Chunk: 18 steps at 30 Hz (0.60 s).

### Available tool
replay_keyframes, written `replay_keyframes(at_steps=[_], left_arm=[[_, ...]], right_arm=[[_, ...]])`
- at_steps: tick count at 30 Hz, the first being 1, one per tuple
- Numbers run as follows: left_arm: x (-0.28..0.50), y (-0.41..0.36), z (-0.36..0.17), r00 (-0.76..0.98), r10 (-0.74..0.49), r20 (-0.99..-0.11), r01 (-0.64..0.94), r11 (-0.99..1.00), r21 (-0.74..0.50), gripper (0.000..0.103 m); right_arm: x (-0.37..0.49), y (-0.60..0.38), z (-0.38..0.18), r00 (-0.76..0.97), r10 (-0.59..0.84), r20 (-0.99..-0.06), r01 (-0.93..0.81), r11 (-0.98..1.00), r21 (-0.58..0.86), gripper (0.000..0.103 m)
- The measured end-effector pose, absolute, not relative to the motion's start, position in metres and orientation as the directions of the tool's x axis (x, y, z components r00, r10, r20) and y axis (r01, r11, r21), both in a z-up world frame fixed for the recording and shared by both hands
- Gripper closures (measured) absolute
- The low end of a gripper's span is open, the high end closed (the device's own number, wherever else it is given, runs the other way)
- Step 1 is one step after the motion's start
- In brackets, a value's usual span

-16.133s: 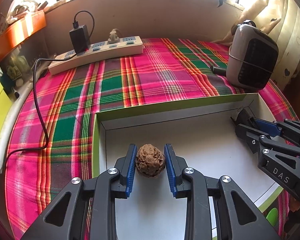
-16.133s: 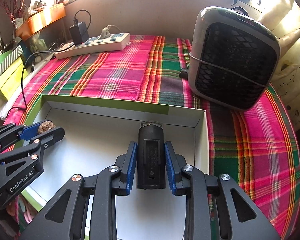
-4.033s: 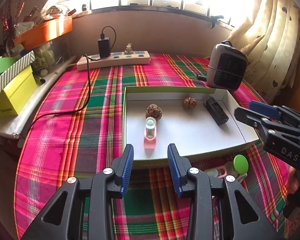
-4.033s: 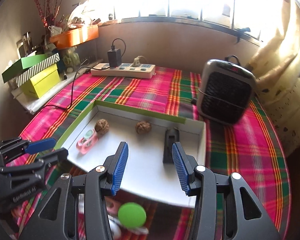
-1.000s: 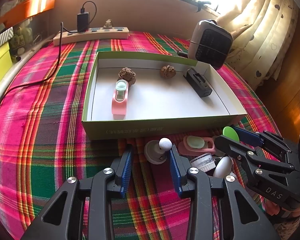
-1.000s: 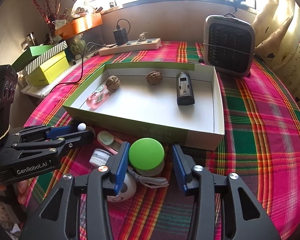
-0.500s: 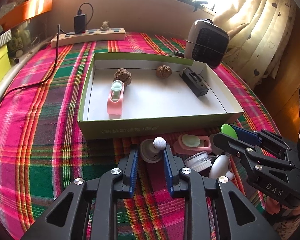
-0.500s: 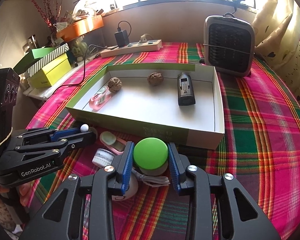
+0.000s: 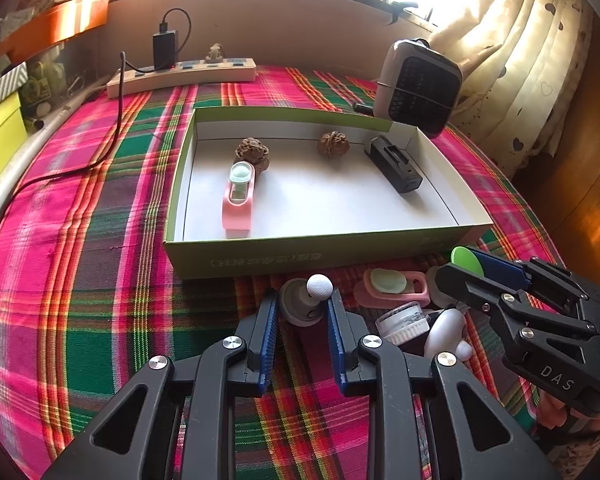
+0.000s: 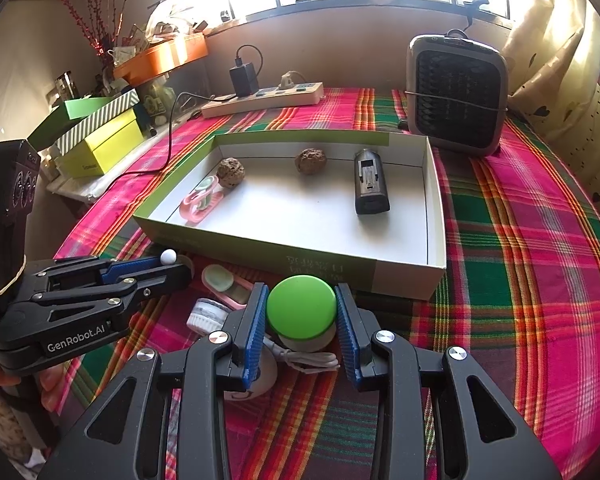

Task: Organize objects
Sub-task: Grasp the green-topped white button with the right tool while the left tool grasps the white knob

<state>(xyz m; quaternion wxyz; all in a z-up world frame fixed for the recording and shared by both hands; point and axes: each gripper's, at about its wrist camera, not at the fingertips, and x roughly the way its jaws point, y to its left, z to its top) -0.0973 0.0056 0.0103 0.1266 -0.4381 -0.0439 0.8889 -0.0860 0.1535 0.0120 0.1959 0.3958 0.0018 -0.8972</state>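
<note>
Roughly half done: two walnuts [image 9: 333, 143], black clip [image 9: 394, 165] and pink holder [image 9: 238, 203] lie in green-sided cardboard box [image 9: 300, 259]; at its 6 o'clock, left gripper [image 9: 302, 312] clamps grey white-balled knob [image 9: 300, 306], right gripper [image 10: 302, 322] clamps green-capped button [image 10: 301, 307], several bits remain on tabletop

Both tools [image 9: 302, 314] [image 10: 301, 316] now clamped on objs.

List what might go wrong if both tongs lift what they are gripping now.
1. The right tongs grip the green-topped puck, whose white cord trails on the cloth; it may snag the white mouse-like gadget beside it.
2. The left tongs pinch the grey disc near its edge; its white ball tip could make it pivot and slip out.
</note>
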Motion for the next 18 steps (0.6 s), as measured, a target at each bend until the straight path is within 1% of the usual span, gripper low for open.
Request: replay_keyframes(at_steps=[18], left_arm=[[-0.091,0.005,0.022,-0.606,0.261,-0.752,-0.197,-0.965,-0.176,0.082]], right_arm=[[-0.082,0.159,0.019,-0.627,-0.353,-0.695,0.346,-0.925,0.157,0.068]])
